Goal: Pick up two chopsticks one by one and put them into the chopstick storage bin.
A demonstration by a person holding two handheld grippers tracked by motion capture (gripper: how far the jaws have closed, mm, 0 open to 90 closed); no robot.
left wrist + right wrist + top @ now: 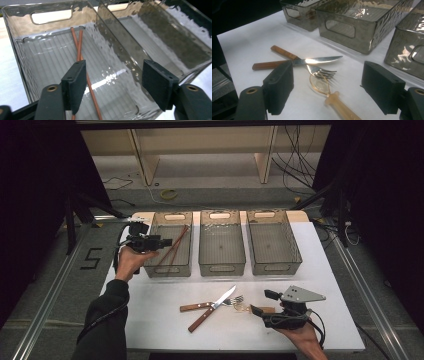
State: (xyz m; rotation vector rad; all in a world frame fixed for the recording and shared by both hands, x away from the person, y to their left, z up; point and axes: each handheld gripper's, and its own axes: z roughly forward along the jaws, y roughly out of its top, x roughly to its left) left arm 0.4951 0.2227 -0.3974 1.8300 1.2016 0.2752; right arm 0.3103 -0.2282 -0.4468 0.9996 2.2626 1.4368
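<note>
Chopsticks [80, 47]: dropped in left bin [185, 217]; my left gripper [169, 242] open, empty. Next: right gripper [329, 87], open, takes spoon [329, 96].

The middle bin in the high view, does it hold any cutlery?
No, the middle bin holds nothing, while the chopsticks lie in the left bin.

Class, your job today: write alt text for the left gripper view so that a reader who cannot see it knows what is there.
Two reddish-brown chopsticks lie crossed on the ribbed floor of a clear smoky plastic bin. The left gripper hangs above them, its black jaws apart with nothing pressed between them. A second, empty bin stands alongside on the white table.
</note>
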